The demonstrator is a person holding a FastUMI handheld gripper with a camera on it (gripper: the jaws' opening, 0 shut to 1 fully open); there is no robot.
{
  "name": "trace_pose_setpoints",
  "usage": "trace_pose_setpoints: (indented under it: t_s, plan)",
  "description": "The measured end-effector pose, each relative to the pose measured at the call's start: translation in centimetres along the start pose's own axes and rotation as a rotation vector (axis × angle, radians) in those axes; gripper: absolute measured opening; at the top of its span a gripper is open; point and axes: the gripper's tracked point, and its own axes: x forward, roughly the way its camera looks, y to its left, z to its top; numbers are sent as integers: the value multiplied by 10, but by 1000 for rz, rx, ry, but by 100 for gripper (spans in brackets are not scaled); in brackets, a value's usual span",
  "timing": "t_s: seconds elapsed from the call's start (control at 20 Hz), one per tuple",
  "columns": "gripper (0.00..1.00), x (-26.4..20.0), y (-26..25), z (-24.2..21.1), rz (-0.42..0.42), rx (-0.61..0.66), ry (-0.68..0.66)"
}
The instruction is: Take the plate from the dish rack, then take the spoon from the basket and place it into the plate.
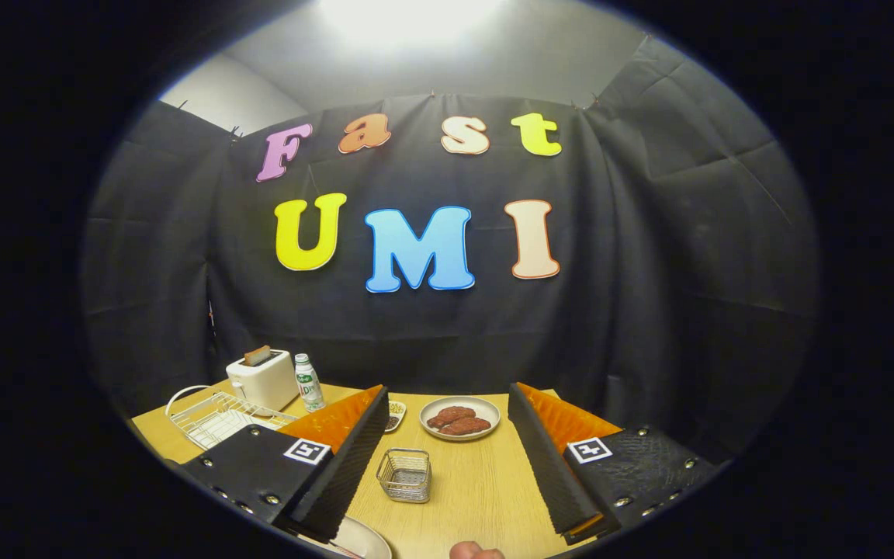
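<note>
Between the wide-open claw [447, 458] fingers — bare table [478, 489], basket [405, 474] just ahead.

Nothing here that we can read as words or numbers.

We see a square black-and-white coded marker [306, 451] on one finger block of the gripper [447, 388] and a second marker [589, 449] on the other, the fingers standing wide apart. The bottle [308, 382] beside the toaster [263, 378] bears a green label too small to make out.
</note>
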Motion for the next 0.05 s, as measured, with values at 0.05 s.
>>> trace_pose_setpoints:
  t_s: [0.05]
  plan:
    - [95,4,-5,-2,-1,-1,-9]
